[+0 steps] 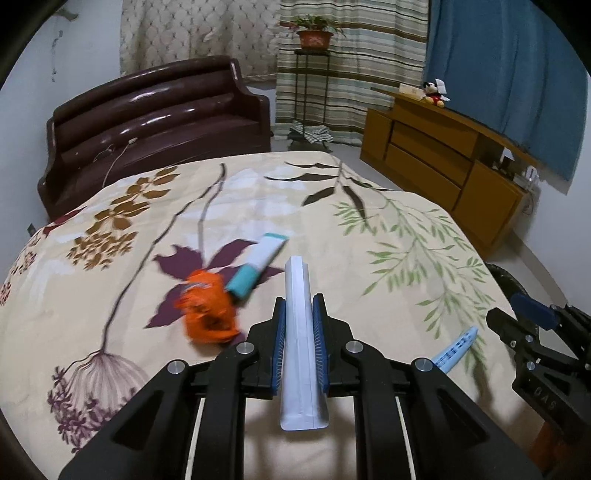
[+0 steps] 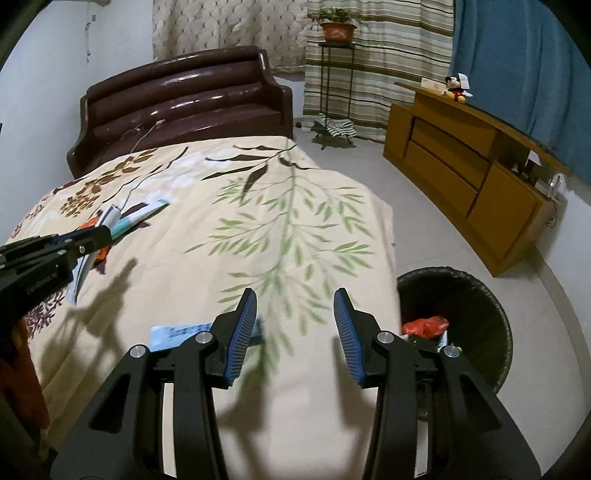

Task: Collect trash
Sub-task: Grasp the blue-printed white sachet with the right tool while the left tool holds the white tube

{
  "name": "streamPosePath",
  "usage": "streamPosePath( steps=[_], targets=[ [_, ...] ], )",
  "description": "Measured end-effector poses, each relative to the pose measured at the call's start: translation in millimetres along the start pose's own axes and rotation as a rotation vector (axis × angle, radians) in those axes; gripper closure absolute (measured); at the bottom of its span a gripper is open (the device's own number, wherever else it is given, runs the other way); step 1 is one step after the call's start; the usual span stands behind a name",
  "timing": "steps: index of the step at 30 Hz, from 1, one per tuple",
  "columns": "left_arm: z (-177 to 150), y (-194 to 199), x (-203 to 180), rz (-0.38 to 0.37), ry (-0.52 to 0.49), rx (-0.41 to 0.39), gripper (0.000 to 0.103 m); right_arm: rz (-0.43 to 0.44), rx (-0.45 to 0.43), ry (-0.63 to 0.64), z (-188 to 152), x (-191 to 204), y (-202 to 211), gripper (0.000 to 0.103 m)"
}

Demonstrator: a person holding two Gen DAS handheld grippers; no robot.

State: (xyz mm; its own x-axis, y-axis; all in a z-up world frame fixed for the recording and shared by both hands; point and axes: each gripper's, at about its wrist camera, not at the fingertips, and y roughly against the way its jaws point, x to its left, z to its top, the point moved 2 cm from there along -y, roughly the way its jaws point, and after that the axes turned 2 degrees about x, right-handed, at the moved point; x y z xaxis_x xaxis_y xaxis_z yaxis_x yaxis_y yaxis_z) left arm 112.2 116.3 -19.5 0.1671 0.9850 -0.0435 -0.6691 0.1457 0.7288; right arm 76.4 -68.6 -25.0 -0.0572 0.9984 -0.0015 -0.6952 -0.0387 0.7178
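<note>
white flat packet (image 1: 301,332) is clamped in the left hand-held gripper (image 1: 300,325), long axis running along the fingers, lifted over the bed (image 1: 369,240). right hand-held gripper (image 2: 295,328) stands part open, nothing between its pads. black bin (image 2: 491,295) sits on the floor off the bed's right edge, so the packet must travel right; the right hand-held gripper is nearer it. orange wrapper (image 1: 208,310), teal tube (image 1: 258,264) and blue wrapper (image 2: 177,335) remain on the bed.

Dark brown sofa (image 1: 159,122) at ten o'clock; potted plant (image 1: 314,33) at twelve; wooden cabinet (image 1: 443,166) with plush toy (image 1: 434,94) at two.
</note>
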Motion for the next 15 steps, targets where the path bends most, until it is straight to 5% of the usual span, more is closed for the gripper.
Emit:
streamPosePath(
  steps=[15],
  targets=[
    [-20.3, 7.4, 51.8, 0.026, 0.065, 0.008, 0.087, 0.04, 0.08, 0.031, -19.0, 41.4, -8.6, 0.061]
  ],
)
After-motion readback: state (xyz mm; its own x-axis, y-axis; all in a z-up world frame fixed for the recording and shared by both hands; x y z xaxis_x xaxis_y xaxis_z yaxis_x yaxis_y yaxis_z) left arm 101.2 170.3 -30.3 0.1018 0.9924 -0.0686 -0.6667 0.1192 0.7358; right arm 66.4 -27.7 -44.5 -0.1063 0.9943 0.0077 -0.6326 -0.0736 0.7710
